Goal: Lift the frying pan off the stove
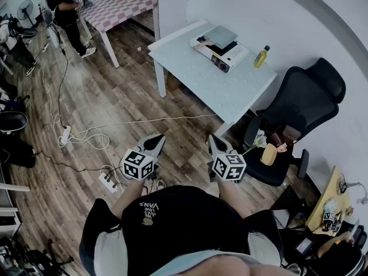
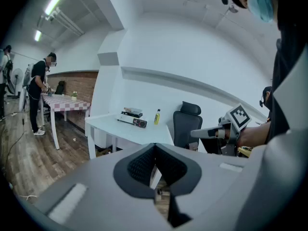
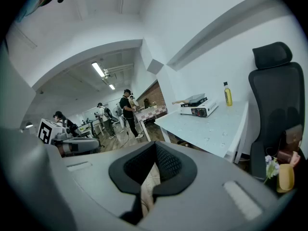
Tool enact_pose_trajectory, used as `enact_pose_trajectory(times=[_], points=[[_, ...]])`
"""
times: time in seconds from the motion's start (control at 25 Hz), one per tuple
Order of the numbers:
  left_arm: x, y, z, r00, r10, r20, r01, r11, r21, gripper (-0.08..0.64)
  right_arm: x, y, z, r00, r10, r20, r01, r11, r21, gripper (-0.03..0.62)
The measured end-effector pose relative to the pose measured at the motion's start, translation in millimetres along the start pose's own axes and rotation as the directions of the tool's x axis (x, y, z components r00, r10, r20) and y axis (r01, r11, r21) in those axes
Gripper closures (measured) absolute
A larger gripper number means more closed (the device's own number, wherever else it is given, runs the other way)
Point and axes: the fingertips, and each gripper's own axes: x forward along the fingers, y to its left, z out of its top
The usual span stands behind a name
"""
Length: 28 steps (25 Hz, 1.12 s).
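Observation:
The frying pan is a flat grey pan with a wooden handle. It rests on a white portable stove at the far side of the white table. Both gripper views show the pan far ahead on the stove. My left gripper and right gripper are held side by side in front of my body, over the wooden floor and well short of the table. Each has its jaws together with nothing between them.
A yellow bottle stands beside the stove. A black office chair sits right of the table, with a yellow cup on its seat. Cables and power strips lie on the floor at left. A person stands at a checkered table.

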Motion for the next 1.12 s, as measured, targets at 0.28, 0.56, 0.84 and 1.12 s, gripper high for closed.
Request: enact_pose_trajectory(times=[0.28,0.56,0.84,1.12], points=[[6.6,-30.5,-9.3,1.000,0.012,0.001,-0.012,1.000,-0.013,0.558,-15.9,-12.5,1.2,1.000,0.026,-0.003,-0.026,0.999,-0.020,0.588],[-1.3,-27.1,11.9,0.991,-0.073,0.115,0.083,0.993,-0.083,0.506,-10.5,8.3,24.4,0.971,0.162,0.179,-0.199,0.956,0.216,0.537],[-27.3,27.7,26.0,0.988,-0.095,0.125,0.111,0.985,-0.132,0.333,17.6,31.3,42.5,0.942,0.138,0.305,-0.268,0.856,0.442,0.366],[-42.8,72.8,26.9,0.985,-0.132,0.115,0.146,0.980,-0.133,0.325,45.5,63.6,31.4,0.943,0.108,0.315,-0.257,0.839,0.480,0.357]])
